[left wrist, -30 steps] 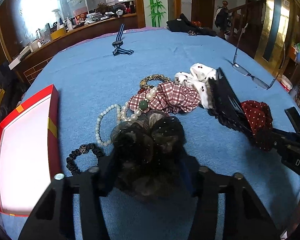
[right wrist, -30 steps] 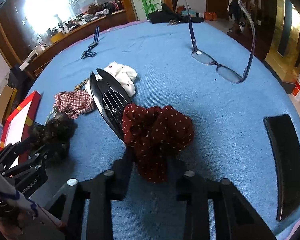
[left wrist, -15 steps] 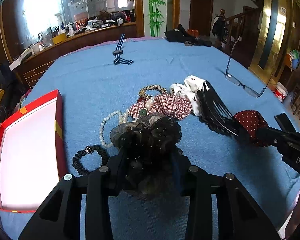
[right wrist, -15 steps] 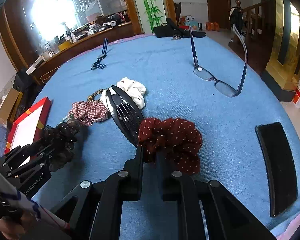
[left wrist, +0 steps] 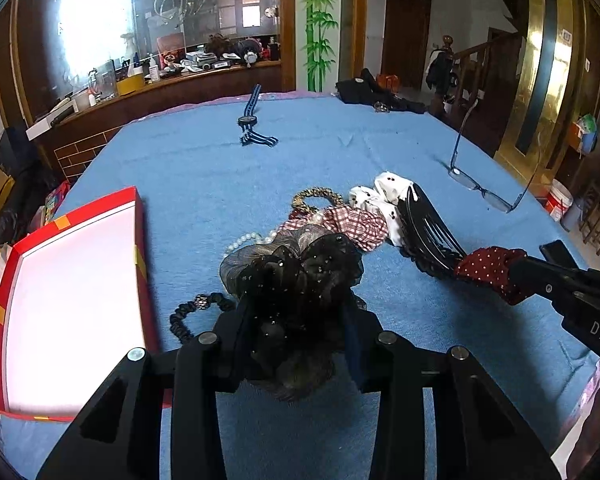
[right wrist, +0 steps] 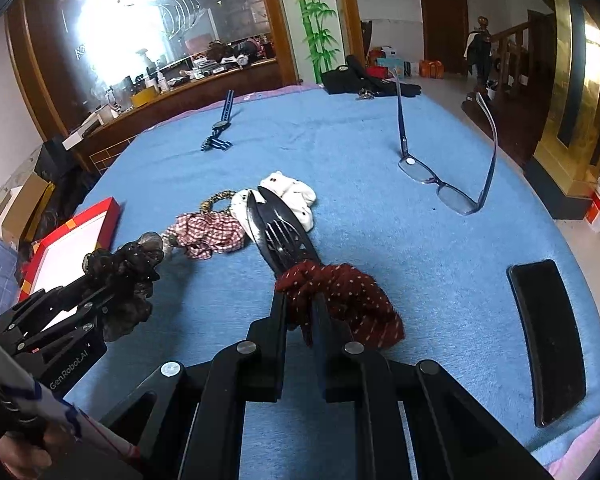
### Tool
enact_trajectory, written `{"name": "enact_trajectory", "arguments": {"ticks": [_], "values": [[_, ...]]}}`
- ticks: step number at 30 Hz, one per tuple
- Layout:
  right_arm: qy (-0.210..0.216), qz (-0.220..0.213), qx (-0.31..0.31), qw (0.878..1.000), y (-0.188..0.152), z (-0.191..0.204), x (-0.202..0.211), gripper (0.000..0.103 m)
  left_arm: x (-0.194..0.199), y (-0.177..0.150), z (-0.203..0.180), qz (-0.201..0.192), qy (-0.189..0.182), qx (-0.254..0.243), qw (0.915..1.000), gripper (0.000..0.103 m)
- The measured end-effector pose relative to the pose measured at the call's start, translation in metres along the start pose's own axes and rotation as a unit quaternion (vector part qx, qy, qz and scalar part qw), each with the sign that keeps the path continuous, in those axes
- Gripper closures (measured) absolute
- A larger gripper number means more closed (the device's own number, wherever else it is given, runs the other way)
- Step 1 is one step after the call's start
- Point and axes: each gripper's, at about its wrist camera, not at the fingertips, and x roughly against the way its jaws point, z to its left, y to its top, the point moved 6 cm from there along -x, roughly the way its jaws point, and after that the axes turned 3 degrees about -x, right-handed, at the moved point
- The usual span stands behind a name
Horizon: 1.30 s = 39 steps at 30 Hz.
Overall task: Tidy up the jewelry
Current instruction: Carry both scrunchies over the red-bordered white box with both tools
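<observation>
My left gripper [left wrist: 296, 314] is shut on a black sheer scrunchie [left wrist: 296, 276], held just above the blue cloth [left wrist: 204, 184]. The right wrist view shows that scrunchie [right wrist: 120, 272] in the left gripper [right wrist: 86, 304] at far left. My right gripper [right wrist: 300, 300] is shut on a dark red dotted scrunchie [right wrist: 352, 296], which hangs to the right of its fingers. A red box [left wrist: 140, 248] with a white inside lies at left. Behind the black scrunchie lie a plaid scrunchie [left wrist: 356, 224], a white dotted scrunchie [left wrist: 380, 196], pearls [left wrist: 242, 240], a leopard hair tie [left wrist: 316, 194] and a thin black hair tie [left wrist: 188, 316].
A black hair comb [right wrist: 280, 232] lies just ahead of the right gripper. Open glasses [right wrist: 440, 188] stand at right and a black phone [right wrist: 548, 340] lies near the right edge. A striped watch [left wrist: 252, 124] and dark clothing [left wrist: 364, 90] sit at the far end.
Both grippers have risen, each with its scrunchie. The right jaws closed tight on the red scrunchie and the left jaws narrowed on the black one, which has left the pile.
</observation>
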Motion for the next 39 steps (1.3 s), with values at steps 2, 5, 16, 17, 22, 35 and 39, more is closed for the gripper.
{"name": "enact_trajectory", "arguments": {"ticks": [2, 5, 16, 17, 22, 35, 39], "values": [[0.003, -0.002, 0.002, 1.000, 0.001, 0.004, 0.003, 0.091, 0.004, 0.000, 0.004, -0.003, 0.001, 0.004, 1.0000, 0.066], [0.009, -0.006, 0.008, 1.000, 0.002, 0.012, 0.007, 0.091, 0.008, 0.001, 0.011, -0.008, 0.001, 0.012, 0.9999, 0.066], [0.014, -0.003, 0.002, 1.000, 0.007, 0.017, 0.013, 0.069, 0.020, -0.006, 0.038, -0.015, 0.012, 0.035, 0.9992, 0.066], [0.015, 0.001, -0.005, 1.000, 0.007, 0.011, 0.013, 0.039, 0.021, -0.007, 0.041, -0.015, 0.013, 0.037, 0.9991, 0.066], [-0.010, 0.009, -0.002, 1.000, -0.007, -0.011, 0.010, 0.025, 0.020, -0.009, 0.046, -0.014, 0.013, 0.045, 0.9988, 0.066], [-0.032, 0.086, 0.027, 0.995, -0.041, -0.012, -0.038, 0.081, 0.025, -0.008, 0.056, -0.021, 0.014, 0.054, 0.9982, 0.066], [-0.010, 0.062, 0.033, 0.997, -0.032, 0.001, -0.020, 0.088, 0.028, -0.010, 0.064, -0.023, 0.016, 0.060, 0.9978, 0.066]]}}
